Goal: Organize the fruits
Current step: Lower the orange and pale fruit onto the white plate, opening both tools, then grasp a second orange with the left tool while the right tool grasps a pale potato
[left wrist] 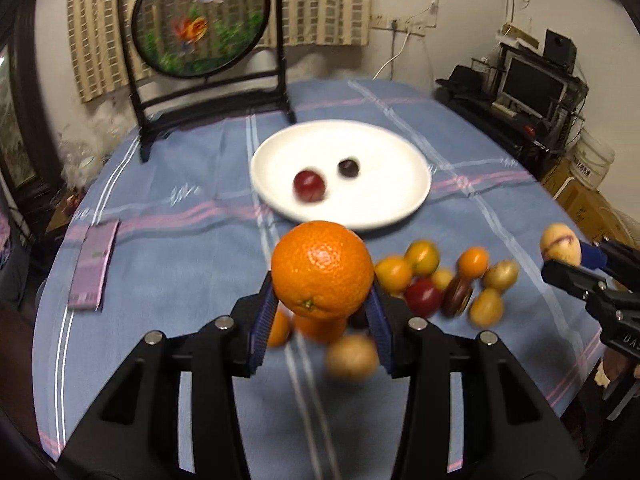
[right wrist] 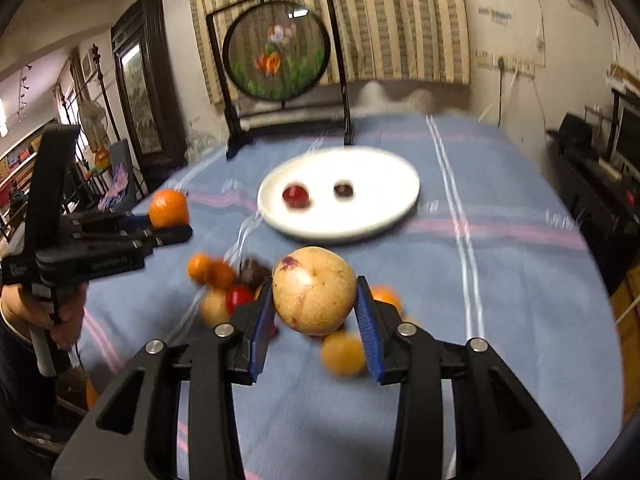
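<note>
My left gripper (left wrist: 322, 300) is shut on a large orange (left wrist: 322, 268) and holds it above a pile of small fruits (left wrist: 444, 284) on the blue tablecloth. My right gripper (right wrist: 314, 312) is shut on a round tan fruit with purple marks (right wrist: 314, 290), also above the pile (right wrist: 224, 284). A white plate (left wrist: 384, 152) lies farther back and holds a red fruit (left wrist: 308, 186) and a dark fruit (left wrist: 349, 168). The right gripper shows at the right edge of the left wrist view (left wrist: 568, 252); the left gripper with the orange shows at the left of the right wrist view (right wrist: 170, 216).
A round framed goldfish screen on a black stand (left wrist: 200, 20) stands at the table's back. A purple flat packet (left wrist: 93, 266) lies at the table's left. A desk with a monitor (left wrist: 532, 84) is off to the right. The plate also shows in the right wrist view (right wrist: 384, 176).
</note>
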